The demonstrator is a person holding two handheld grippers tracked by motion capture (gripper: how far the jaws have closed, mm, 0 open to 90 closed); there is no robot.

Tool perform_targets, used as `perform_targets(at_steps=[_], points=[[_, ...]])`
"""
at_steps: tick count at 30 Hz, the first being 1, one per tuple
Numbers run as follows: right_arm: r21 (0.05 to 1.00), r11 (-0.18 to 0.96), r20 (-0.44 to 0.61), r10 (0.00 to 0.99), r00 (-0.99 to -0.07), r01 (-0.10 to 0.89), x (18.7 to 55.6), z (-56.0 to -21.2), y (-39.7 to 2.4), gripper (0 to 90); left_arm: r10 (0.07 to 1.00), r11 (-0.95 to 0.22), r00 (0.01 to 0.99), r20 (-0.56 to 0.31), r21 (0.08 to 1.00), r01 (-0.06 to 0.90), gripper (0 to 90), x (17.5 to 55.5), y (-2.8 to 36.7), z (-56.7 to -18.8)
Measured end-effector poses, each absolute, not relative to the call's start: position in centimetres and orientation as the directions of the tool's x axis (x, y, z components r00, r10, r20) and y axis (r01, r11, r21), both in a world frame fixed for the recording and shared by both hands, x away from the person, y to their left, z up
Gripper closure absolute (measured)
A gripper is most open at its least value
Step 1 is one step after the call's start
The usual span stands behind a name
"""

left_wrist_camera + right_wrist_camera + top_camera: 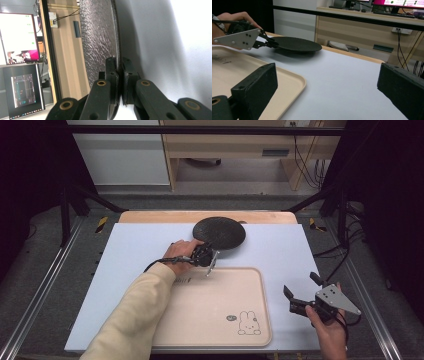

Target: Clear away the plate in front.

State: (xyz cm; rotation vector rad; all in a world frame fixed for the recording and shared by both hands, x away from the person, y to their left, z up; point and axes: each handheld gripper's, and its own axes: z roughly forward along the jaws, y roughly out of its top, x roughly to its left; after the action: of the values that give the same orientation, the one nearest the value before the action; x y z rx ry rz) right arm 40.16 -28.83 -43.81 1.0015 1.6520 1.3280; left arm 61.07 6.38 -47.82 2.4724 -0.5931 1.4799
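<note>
The right gripper [299, 296] is idling nearest the camera, low over the desk [280, 245] just beside the tray [210, 320], its fingers [257, 85] spread wide with nothing between them. Farther off, the left gripper [207, 251] is pinching the near rim of the black plate [220, 232]: its fingers [111, 75] are pressing together on the thin edge, one above and one below. The plate is lying beyond those fingers on the pale sheet, with the tray on the near side of them; in the right gripper view the plate [297, 44] seems to be tipping up slightly at the gripped edge, though whether its far side is touching the desk is hard to tell. The step in hand looks like taking hold of the plate to shift it, probably toward the tray. The next move calls for a steady lift and a pull back over the tray's raised lip, keeping the pinch firm, since a flat plate held by one edge could sag or slip.
</note>
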Motion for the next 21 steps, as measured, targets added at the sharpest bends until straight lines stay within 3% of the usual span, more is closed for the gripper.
perform_targets(at_steps=[10,21], points=[[0.982,0.156,-0.103,0.915,-0.39,0.106,40.2,-43.8,-28.6,3.3,-0.257,-0.893,0.396,0.882,-0.059,-0.447,84.0,59.3,8.0,-47.3],[0.981,0.163,-0.109,0.915,-0.389,0.108,40.1,-43.8,-28.4,3.3,-0.217,-0.893,0.378,0.9,-0.027,-0.449,84.0,58.2,9.2,-46.5]])
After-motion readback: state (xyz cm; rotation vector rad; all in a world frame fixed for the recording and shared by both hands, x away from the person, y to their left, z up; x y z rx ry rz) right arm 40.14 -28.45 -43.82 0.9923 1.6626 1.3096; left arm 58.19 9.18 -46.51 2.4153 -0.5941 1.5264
